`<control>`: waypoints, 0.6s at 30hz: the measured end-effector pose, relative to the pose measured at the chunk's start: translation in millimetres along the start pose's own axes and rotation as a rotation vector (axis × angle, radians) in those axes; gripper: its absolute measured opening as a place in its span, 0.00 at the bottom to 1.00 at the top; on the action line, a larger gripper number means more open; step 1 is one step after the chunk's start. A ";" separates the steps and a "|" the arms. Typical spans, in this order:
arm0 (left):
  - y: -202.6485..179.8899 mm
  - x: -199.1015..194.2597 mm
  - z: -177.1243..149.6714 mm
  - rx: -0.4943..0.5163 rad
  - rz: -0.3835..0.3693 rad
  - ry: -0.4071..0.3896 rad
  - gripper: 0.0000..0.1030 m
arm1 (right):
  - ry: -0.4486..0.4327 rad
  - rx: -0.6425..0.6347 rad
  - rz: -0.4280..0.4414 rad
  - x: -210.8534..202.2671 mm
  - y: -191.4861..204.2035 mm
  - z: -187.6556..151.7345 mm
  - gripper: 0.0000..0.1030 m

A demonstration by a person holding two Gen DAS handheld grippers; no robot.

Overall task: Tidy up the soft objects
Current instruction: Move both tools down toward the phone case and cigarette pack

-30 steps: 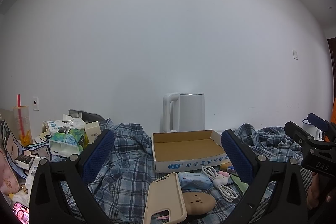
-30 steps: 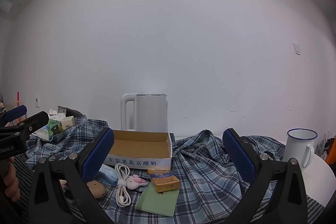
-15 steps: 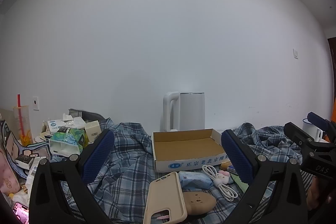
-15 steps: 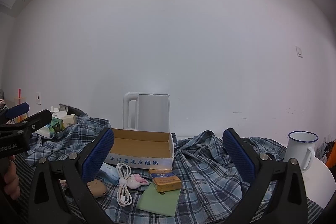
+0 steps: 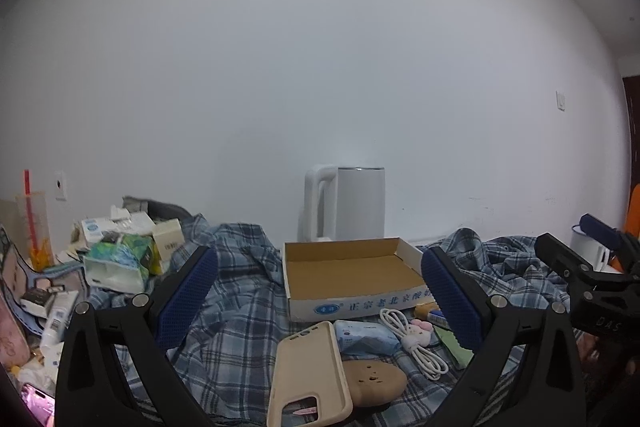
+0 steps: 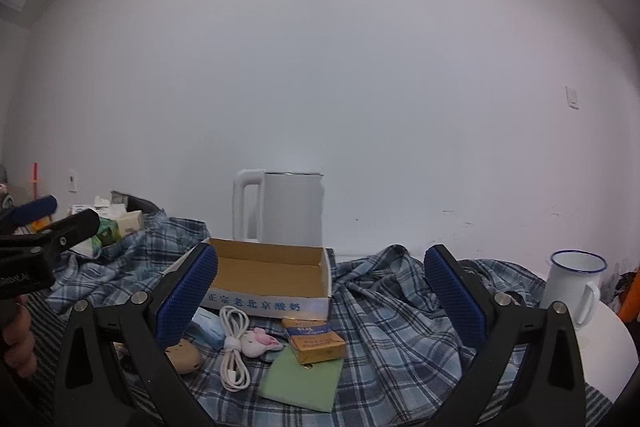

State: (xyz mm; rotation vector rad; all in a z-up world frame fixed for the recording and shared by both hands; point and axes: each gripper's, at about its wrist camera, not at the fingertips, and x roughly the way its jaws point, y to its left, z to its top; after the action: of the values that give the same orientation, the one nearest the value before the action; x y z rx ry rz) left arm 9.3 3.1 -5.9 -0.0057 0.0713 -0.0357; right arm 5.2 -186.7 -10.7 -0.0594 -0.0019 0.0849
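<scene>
Left wrist view: left gripper (image 5: 320, 291) spread wide, holding nothing, above plaid cloth (image 5: 236, 311); beige phone case (image 5: 308, 375) and tan soft toy (image 5: 374, 383) at near edge, before cardboard box (image 5: 352, 275).

Right wrist view: right gripper (image 6: 320, 295) likewise wide, empty; white cable (image 6: 234, 347), pink plush (image 6: 260, 342), green sponge (image 6: 302, 379) before box.
</scene>
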 end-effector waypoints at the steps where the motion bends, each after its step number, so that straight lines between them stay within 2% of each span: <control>1: 2.2 0.4 1.8 -0.010 -0.002 0.002 1.00 | 0.014 0.003 0.000 2.1 0.3 1.4 1.00; 3: 4.5 -0.1 8.6 -0.017 0.001 0.008 1.00 | 0.048 -0.010 -0.009 6.2 3.6 5.6 1.00; 6: 1.6 4.6 22.3 0.030 -0.014 0.043 1.00 | 0.105 -0.042 0.000 12.2 8.4 13.3 1.00; 10: -4.0 15.0 36.1 0.058 -0.033 0.099 1.00 | 0.208 -0.003 0.017 28.3 5.2 24.3 1.00; 13: -3.9 25.0 38.1 0.045 -0.050 0.132 1.00 | 0.263 0.021 0.017 42.9 0.4 30.9 1.00; 18: 1.9 59.8 30.0 -0.016 -0.102 0.236 1.00 | 0.333 0.019 0.022 71.4 -3.7 27.1 1.00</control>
State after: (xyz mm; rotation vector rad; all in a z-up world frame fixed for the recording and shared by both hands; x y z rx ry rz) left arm 71.1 2.9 19.8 -0.0214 0.3076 -0.1374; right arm 76.5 -182.7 16.5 -0.0538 0.3327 0.0966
